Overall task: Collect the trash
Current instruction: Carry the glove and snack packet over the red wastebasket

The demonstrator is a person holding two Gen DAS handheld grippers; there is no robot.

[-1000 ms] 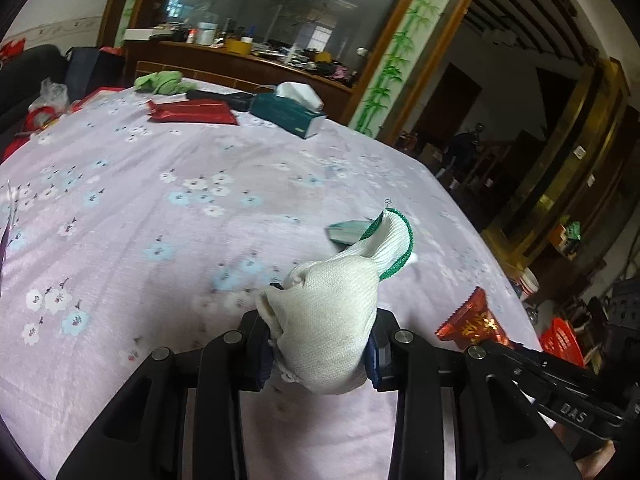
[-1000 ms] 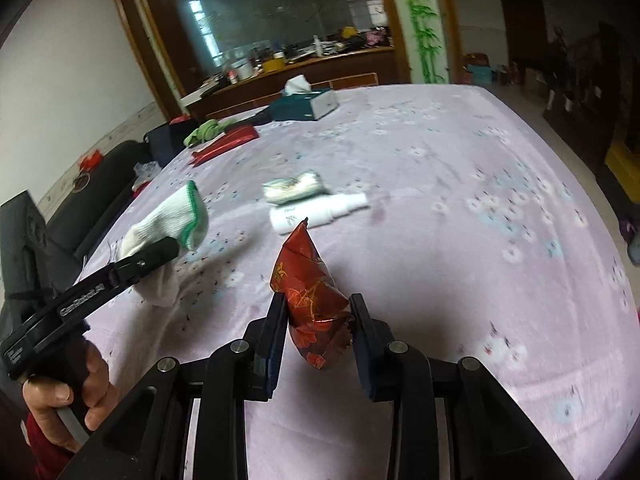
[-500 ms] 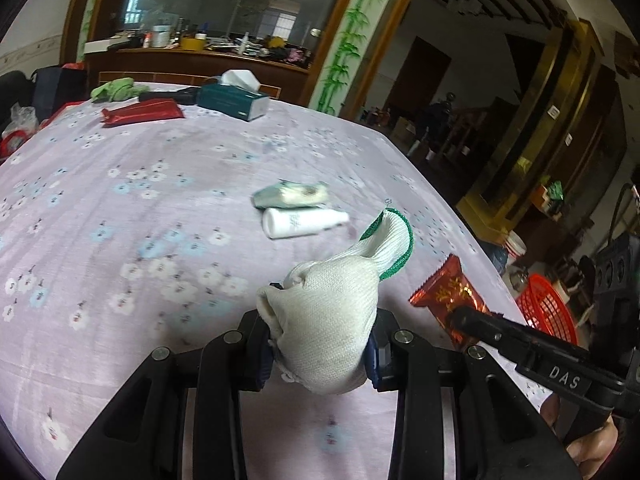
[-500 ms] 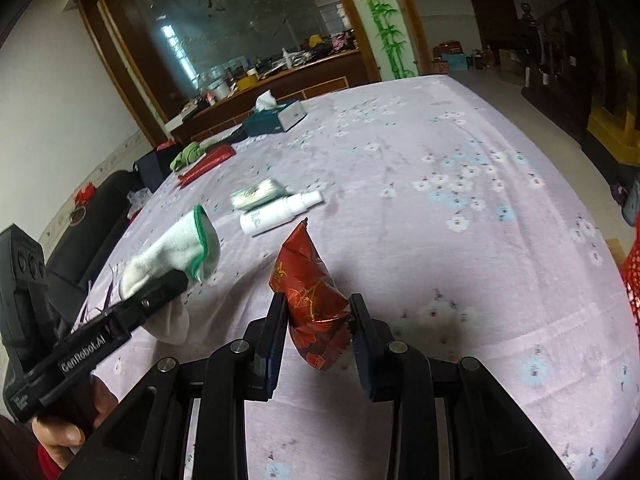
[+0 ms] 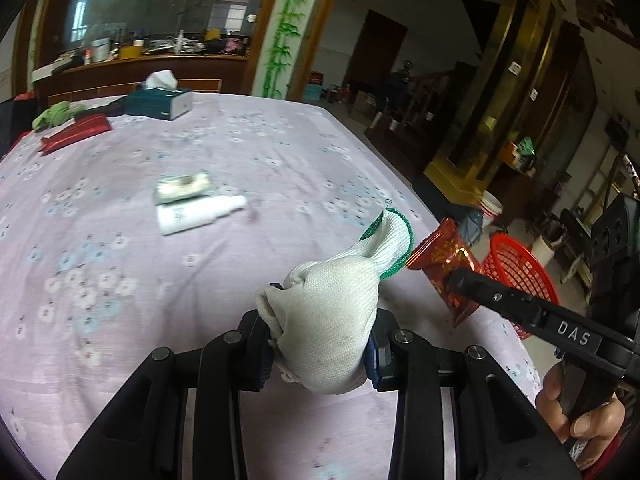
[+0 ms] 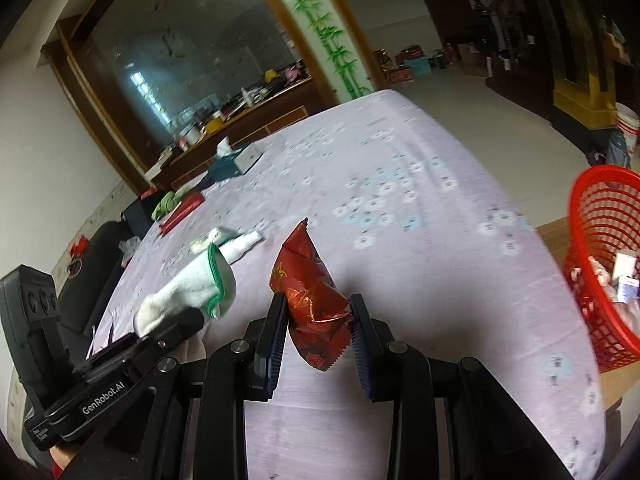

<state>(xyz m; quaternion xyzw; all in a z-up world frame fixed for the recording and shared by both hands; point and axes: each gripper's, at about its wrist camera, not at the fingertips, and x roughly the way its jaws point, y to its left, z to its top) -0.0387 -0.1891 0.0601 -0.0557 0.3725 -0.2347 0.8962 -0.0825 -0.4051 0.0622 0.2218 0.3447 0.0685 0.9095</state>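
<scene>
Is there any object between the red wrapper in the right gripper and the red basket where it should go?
Nothing visible blocks it. The right gripper holds the red wrapper above the table, and the red basket stands past the table's edge to the right. Only bare tablecloth lies between them. The basket's top is open.

A white knitted glove (image 5: 332, 320) with a green-edged cuff sat in black jaws. The wrapper (image 6: 314, 300) was glossy red with gold print. The tablecloth (image 5: 224, 144) was pale lilac, scattered with white and light-blue blossoms. To the right stood a bright red mesh basket (image 6: 596, 248); far off lay a teal tissue box (image 5: 160, 102) and a white bottle (image 5: 196, 216).
</scene>
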